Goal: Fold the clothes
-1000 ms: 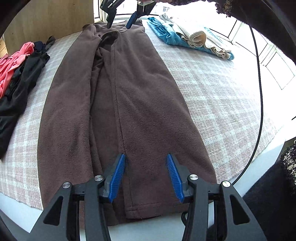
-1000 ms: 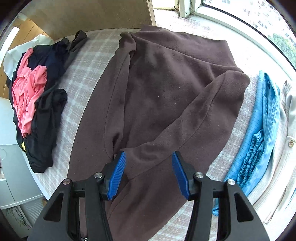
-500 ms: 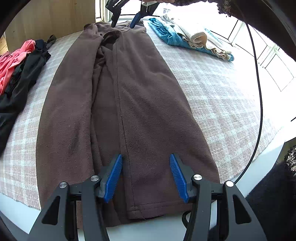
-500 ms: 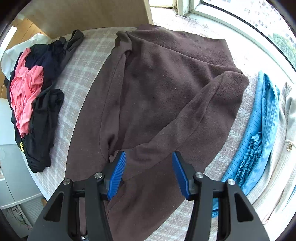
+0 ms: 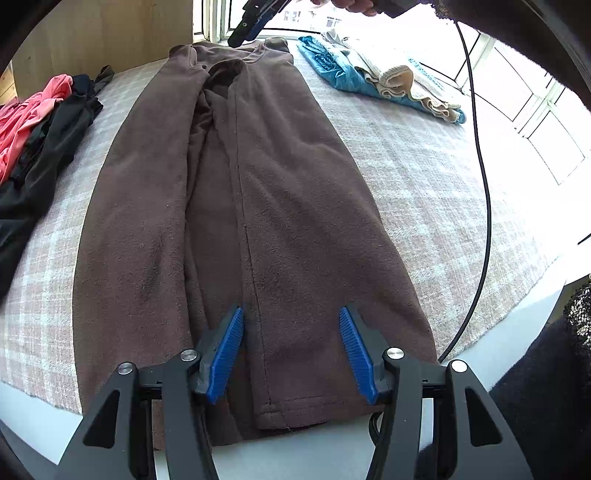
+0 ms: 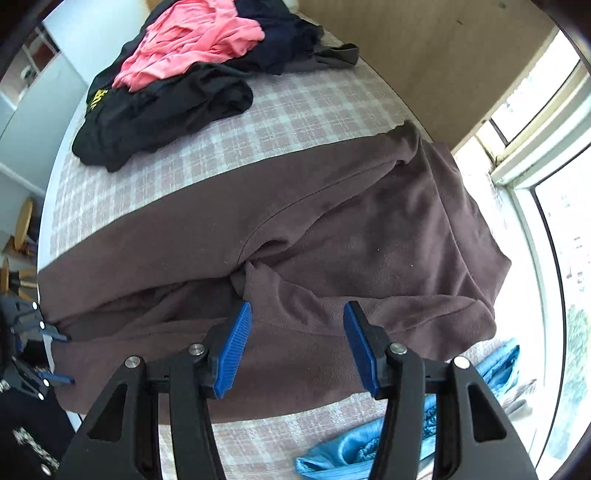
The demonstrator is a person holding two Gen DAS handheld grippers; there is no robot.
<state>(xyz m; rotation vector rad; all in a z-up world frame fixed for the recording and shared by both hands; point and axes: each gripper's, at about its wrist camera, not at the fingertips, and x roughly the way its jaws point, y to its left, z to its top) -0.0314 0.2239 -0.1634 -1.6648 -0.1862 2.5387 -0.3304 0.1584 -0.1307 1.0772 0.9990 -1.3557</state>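
Observation:
Brown fleece trousers (image 5: pixel 295 192) lie stretched lengthwise on the checked bed cover (image 5: pixel 424 177), legs folded side by side. My left gripper (image 5: pixel 291 309) hovers open just above the leg hems near the bed's front edge, with nothing pinched between its blue pads. In the right wrist view the waist end of the trousers (image 6: pixel 369 240) lies rumpled under my right gripper (image 6: pixel 297 304), which is open and holds nothing. The right gripper (image 5: pixel 255 20) also shows at the far end in the left wrist view. At the left edge of the right wrist view sits the left gripper (image 6: pixel 68 358).
A heap of pink and black clothes (image 6: pixel 177 70) lies on one side of the bed. Blue and beige garments (image 5: pixel 380 77) lie on the other side, by the window (image 6: pixel 546 206). A black cable (image 5: pixel 484 206) hangs across the right. A wooden panel (image 5: pixel 92 33) stands behind.
The right gripper has rolled about a quarter turn and lifted a little above the waist end. The left gripper's jaws stand slightly wider; that hand stayed in place.

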